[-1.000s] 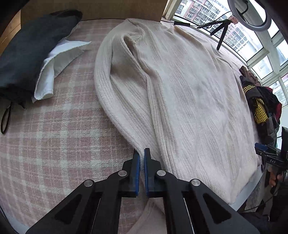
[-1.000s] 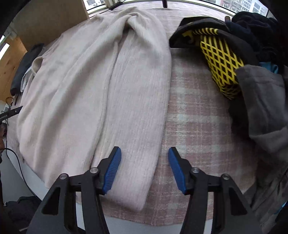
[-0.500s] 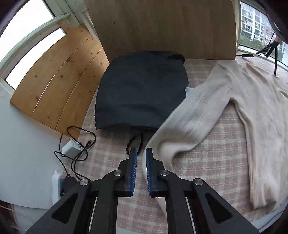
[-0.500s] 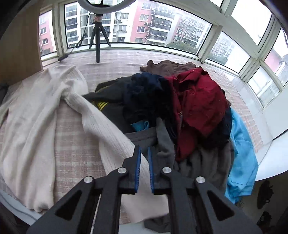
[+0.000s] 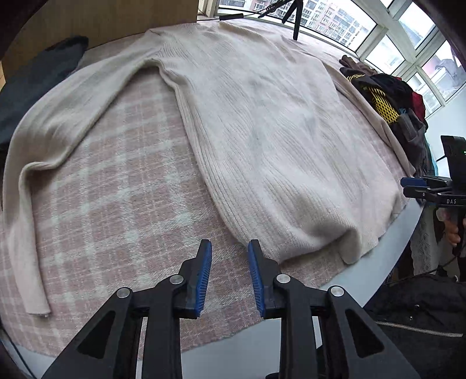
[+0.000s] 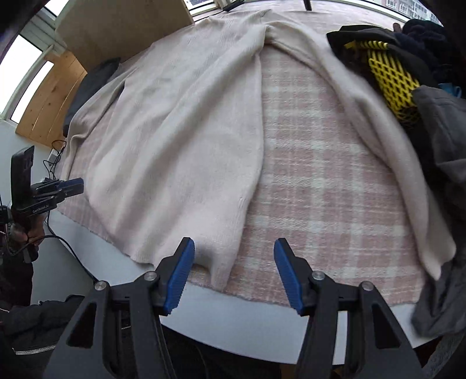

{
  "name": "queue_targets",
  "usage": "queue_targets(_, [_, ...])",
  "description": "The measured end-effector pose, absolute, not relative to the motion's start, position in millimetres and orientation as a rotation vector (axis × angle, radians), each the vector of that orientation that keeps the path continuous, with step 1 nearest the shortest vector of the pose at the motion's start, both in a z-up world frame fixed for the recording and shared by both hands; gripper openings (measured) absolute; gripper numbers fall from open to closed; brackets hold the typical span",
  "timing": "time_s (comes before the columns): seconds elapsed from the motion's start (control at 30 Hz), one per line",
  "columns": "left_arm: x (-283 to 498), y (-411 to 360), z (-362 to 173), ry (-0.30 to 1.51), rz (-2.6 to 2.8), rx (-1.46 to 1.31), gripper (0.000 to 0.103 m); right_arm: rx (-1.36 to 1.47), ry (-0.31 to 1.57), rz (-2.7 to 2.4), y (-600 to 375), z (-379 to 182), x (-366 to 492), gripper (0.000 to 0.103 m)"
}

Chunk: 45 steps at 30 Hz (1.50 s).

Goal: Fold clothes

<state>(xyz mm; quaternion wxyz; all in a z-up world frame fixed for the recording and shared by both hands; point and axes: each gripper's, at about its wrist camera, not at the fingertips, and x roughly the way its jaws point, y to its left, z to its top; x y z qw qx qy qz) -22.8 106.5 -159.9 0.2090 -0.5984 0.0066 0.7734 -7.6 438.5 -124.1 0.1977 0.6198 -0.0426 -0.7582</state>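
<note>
Left wrist view: left gripper (image 5: 228,263) gapes empty beside sweater (image 5: 262,131) hem; right gripper (image 6: 231,266) wide, empty.

sweater (image 5: 262,140) on blanket (image 5: 122,186) (clothes pile (image 5: 390,99) right)

Daylit windows (image 5: 413,38) curve across the upper right. A wooden panel (image 6: 122,26) fills the upper left, above a pink plaid table cover (image 6: 320,180).
</note>
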Motion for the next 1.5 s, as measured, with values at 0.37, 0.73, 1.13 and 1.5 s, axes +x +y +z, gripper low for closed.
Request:
queue_targets(0.37, [-24.6,149.9,-155.7,0.000,2.049,-1.574,0.004,1.741,-0.187,-2.049,437.5,-141.8,-10.5,0.010])
queue_targets(0.73, [-36.4,81.1,-28.6,0.196,2.278,-1.499,0.013,1.383,-0.753,-2.129,500.8,-32.9,6.6,0.008])
queue_targets(1.13, [1.0,134.0,-159.7,-0.098,1.996,-1.837,0.031,1.803,-0.339,-2.193,506.9,-126.0,-9.7,0.008])
queue_targets(1.5, [6.3,144.5,-175.3,-0.287,2.088,-1.830,0.006,1.832,-0.173,-2.118,506.8,-140.7,-12.7,0.042])
